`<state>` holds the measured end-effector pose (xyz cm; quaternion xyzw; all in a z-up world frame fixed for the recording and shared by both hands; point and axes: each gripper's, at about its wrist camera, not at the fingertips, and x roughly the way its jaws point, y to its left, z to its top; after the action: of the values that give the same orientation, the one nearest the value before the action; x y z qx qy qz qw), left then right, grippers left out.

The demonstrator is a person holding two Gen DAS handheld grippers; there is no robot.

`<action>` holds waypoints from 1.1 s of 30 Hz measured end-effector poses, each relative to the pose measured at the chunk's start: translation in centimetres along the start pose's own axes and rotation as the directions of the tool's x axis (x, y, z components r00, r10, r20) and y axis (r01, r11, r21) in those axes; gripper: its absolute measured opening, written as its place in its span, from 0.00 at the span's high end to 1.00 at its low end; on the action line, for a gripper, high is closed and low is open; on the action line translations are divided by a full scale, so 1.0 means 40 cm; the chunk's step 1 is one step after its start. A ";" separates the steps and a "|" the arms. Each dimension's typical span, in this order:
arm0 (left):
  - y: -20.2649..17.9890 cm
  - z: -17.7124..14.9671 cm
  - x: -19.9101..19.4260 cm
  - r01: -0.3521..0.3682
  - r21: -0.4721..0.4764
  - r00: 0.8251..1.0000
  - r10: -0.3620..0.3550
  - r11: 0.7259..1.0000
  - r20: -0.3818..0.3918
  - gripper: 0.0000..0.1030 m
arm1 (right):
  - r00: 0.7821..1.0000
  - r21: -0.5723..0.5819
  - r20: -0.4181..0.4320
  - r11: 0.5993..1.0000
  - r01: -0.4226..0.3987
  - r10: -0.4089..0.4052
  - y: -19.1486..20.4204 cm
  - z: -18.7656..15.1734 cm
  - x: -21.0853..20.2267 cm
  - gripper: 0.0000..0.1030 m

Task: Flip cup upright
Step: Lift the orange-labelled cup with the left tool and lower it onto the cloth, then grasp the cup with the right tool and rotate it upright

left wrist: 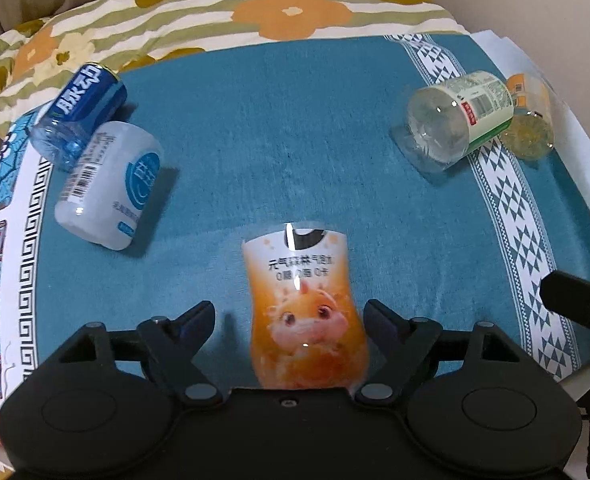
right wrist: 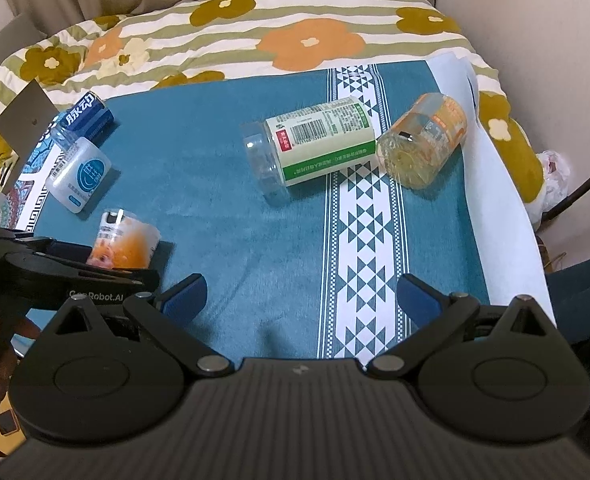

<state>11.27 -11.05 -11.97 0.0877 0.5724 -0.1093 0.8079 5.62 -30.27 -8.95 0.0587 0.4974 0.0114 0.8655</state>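
Note:
An orange cup [left wrist: 305, 312] with a cartoon cow label stands between the fingers of my left gripper [left wrist: 289, 316], which is open with a gap on both sides of it. The same cup [right wrist: 125, 242] shows in the right wrist view, just beyond the left gripper [right wrist: 67, 258]. My right gripper [right wrist: 301, 294] is open and empty above the blue cloth [right wrist: 231, 216]. Several other cups lie on their sides: a clear green-labelled one [right wrist: 311, 146], a yellow-orange one [right wrist: 421, 142], a white one [left wrist: 109, 186] and a blue one [left wrist: 79, 114].
A flowered quilt [right wrist: 255, 32] lies behind the cloth. A white patterned band [right wrist: 365, 216] runs down the cloth. A wall [right wrist: 535, 20] is at the right. The right gripper's body [left wrist: 579, 304] shows at the left view's right edge.

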 end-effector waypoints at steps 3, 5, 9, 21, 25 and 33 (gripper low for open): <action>0.012 -0.009 -0.036 0.007 -0.031 1.000 -0.006 0.999 0.022 0.09 | 1.000 -0.007 0.013 1.000 -0.009 0.009 0.000 0.011 -0.016 0.00; 0.019 -0.019 -0.068 0.013 -0.061 0.999 -0.010 0.998 0.051 0.07 | 1.000 -0.016 0.011 0.999 -0.028 0.028 -0.001 0.023 -0.024 0.00; 0.034 -0.043 -0.132 0.021 -0.120 0.995 -0.009 0.992 0.098 0.07 | 0.993 -0.021 -0.007 0.993 -0.116 0.116 -0.004 0.063 -0.031 0.00; 0.147 -0.161 -0.215 0.017 -0.245 0.992 0.014 0.969 0.125 0.00 | 0.902 0.064 -0.236 0.932 -0.356 0.361 0.090 0.170 0.083 0.00; 0.190 -0.180 -0.208 0.049 -0.262 0.991 -0.014 0.964 0.133 0.00 | 0.874 0.164 -0.288 0.919 -0.358 0.392 0.129 0.174 0.152 0.00; 0.251 -0.207 -0.176 0.082 -0.261 0.992 -0.054 0.962 0.113 0.00 | 0.869 0.263 -0.318 0.916 -0.302 0.378 0.179 0.166 0.244 0.06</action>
<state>4.30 1.33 -7.86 -0.0469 0.5414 -0.0640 0.8370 16.56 -23.00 -13.23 0.2314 0.6284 0.1238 0.7323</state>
